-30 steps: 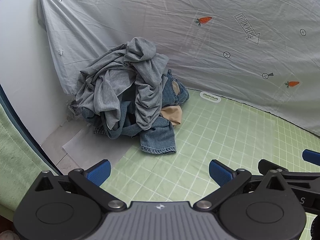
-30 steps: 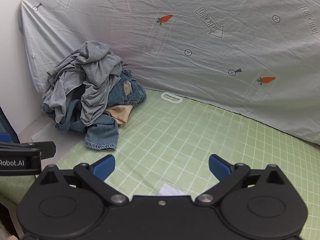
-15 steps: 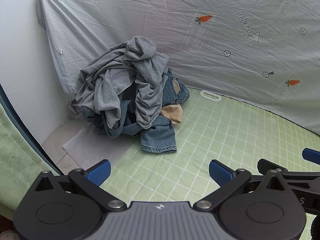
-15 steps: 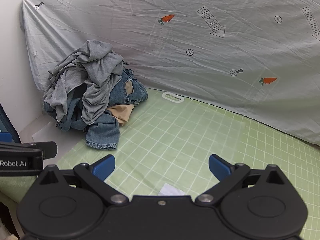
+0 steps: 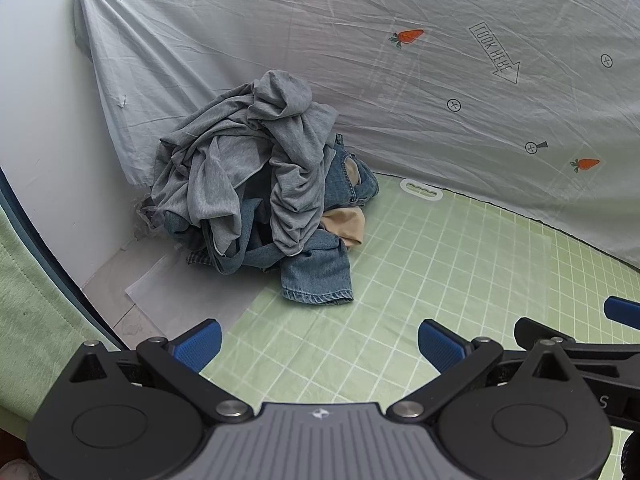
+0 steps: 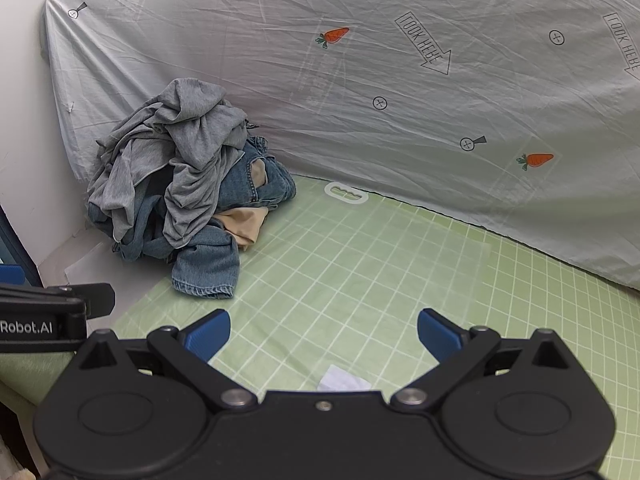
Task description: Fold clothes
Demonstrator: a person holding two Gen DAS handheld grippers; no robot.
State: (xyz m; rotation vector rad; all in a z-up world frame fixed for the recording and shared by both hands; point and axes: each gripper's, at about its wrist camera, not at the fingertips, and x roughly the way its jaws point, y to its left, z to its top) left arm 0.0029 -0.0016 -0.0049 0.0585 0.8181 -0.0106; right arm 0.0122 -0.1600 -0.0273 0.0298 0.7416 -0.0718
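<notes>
Both hand-held grippers are seen spread wide with nothing between their blue pads. One landmark is used for all places: the pile of clothes, which is heaped at the far left corner of the green grid mat, against the grey printed sheet hung behind it.

From the left wrist view, the left hand-held gripper is held above the mat, nearer the camera than the pile and well apart from it; no cloth is touched. The tip of the right hand-held gripper is seen to the right of the pile, at the frame's edge.

From the right wrist view, the right hand-held gripper is likewise held over the mat, in front of and to the right of the pile, well apart from it. A small white scrap of paper lies on the mat just beyond this gripper's body, far nearer than the pile.

The pile itself is made up of crumpled grey shirts on top, with blue jeans underneath; one denim leg is spread out onto the mat at the near side of the pile. A tan garment is tucked at the right side of the pile, beneath the denim. A white slot-shaped handle mark is printed on the mat just right of the pile, at the foot of the sheet.
</notes>
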